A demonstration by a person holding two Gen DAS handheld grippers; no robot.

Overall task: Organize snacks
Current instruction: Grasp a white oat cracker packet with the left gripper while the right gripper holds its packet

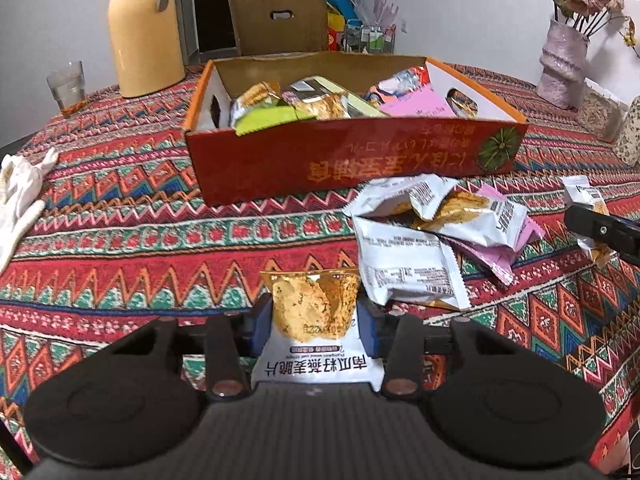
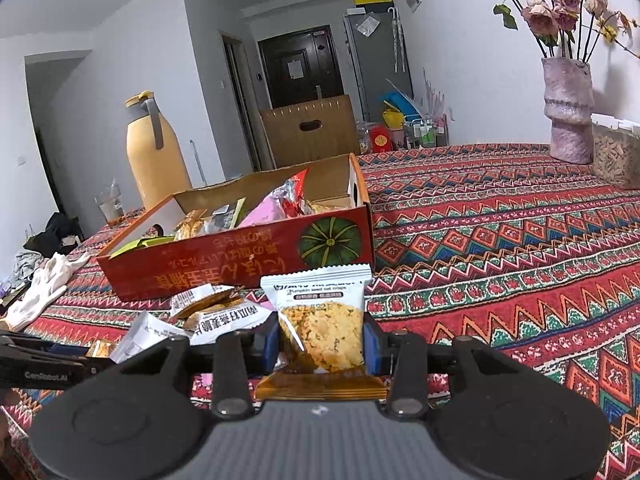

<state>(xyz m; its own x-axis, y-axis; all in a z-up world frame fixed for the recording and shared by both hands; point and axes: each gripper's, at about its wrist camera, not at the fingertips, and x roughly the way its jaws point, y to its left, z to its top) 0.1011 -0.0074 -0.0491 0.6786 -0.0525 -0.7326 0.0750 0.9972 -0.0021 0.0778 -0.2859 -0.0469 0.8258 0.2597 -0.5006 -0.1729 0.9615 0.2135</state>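
My left gripper [image 1: 315, 320] is shut on a white oat crisp packet [image 1: 314, 300], whose clear window faces up just above the patterned tablecloth. In the right wrist view my right gripper [image 2: 323, 344] is shut on a second, matching packet [image 2: 324, 320] held upright. A red open box [image 1: 340, 160] with several snacks inside stands beyond both; it also shows as the red box [image 2: 224, 256]. A loose pile of white and pink packets [image 1: 432, 232] lies in front of the box. At the right edge of the left wrist view is the right gripper's finger [image 1: 600, 232].
A yellow thermos [image 1: 142, 36] and a glass [image 1: 68, 84] stand at the back left. A white glove [image 1: 20, 196] lies at the left edge. A pink vase with flowers [image 1: 560, 68] stands at the back right. A brown carton [image 1: 280, 20] stands behind the table.
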